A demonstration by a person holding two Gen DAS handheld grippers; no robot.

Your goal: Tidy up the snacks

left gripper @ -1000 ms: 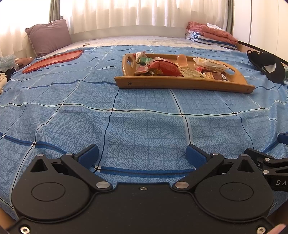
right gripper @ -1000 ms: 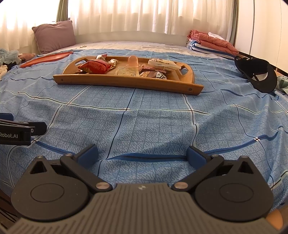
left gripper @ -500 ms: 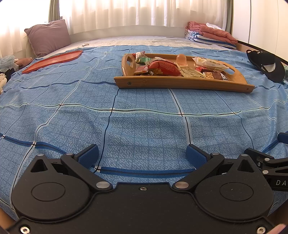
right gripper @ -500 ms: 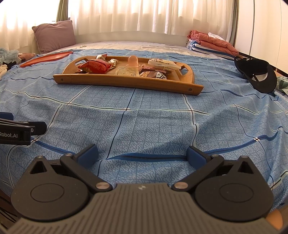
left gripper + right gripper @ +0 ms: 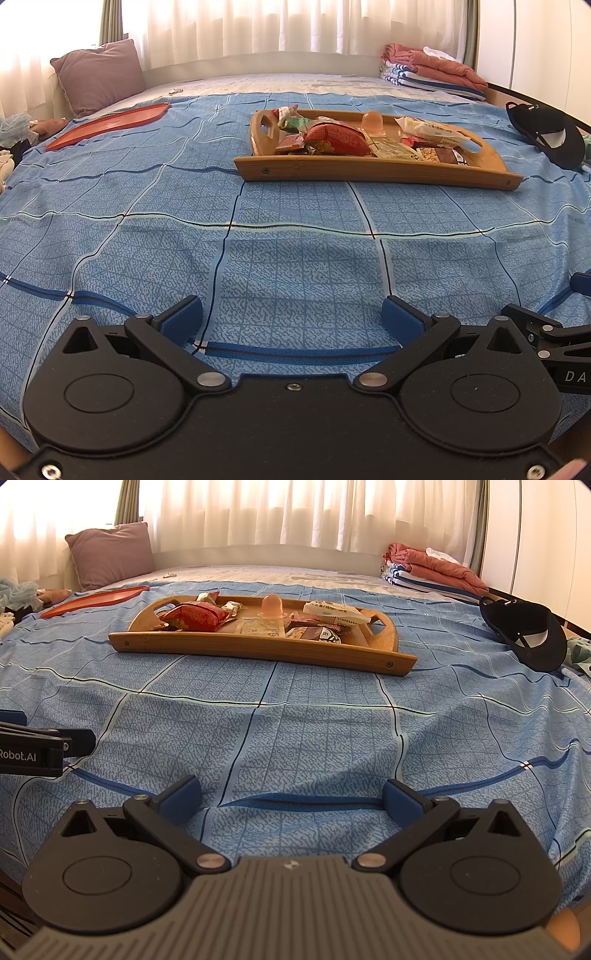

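At the upper left of the left wrist view a flat red tray lies on the blue bedspread, and nothing shows on it from this low angle. Right of it, in the upper middle, the wooden tray holds all the snacks in sight: a red crinkly bag toward its left end with small wrappers heaped just beside it, a clear jelly cup standing behind, a pale long packet and a dark bar toward its right end. No snack lies loose on the cloth. At the far right a black cap sits near the bed's edge.

Along the bottom of the frame the left gripper hangs low over the near part of the bed, its blue pads spread wide with nothing between them. In the right wrist view the right gripper is likewise spread and grasps nothing, well apart from the wooden tray.

As for progress, the picture fits two readings. The snacks may be gathered on the wooden tray as the finished order, or they may be a mixed heap waiting to be sorted, perhaps across to the red tray. The wrappers overlap and follow no clear grouping, yet that alone does not settle which.
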